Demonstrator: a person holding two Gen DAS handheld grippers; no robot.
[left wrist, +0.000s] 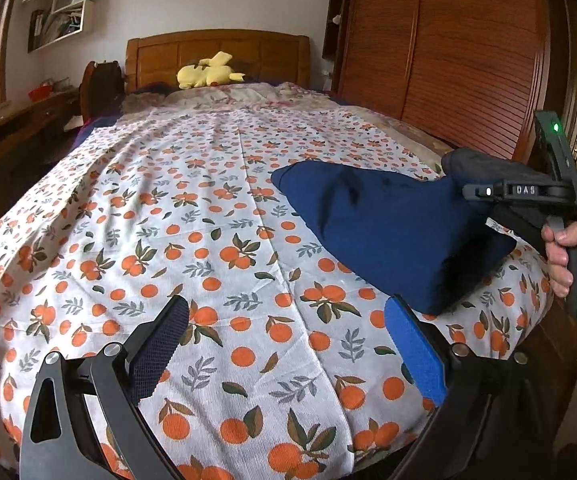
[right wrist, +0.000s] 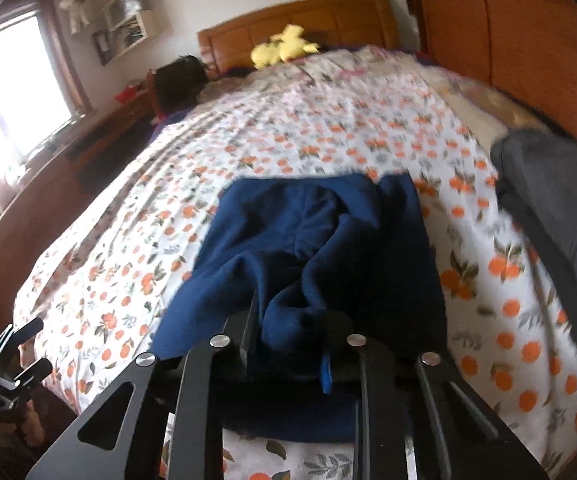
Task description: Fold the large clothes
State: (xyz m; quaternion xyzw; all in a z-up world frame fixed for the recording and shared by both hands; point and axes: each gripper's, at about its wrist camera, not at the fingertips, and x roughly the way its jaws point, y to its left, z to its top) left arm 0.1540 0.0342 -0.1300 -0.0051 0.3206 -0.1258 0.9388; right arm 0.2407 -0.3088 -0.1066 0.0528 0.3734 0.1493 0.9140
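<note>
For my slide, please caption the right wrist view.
Right gripper pinches a navy garment on the orange-print bedspread.

The navy garment [right wrist: 320, 240] was soft, matt, fleecy cloth, rumpled into thick folds. Under it the bedspread [left wrist: 208, 240] looked like thin, finely ribbed cotton, printed with oranges and lightly creased. The left gripper [left wrist: 284, 356] had matt black arms with shiny metal rivets; its pads were textured, one dark, one bright blue. At twelve o'clock stood a glossy varnished wooden headboard [left wrist: 216, 52] and a fuzzy yellow plush toy [left wrist: 208, 72]; at one o'clock, a slatted wooden wardrobe [left wrist: 448, 48].
</note>
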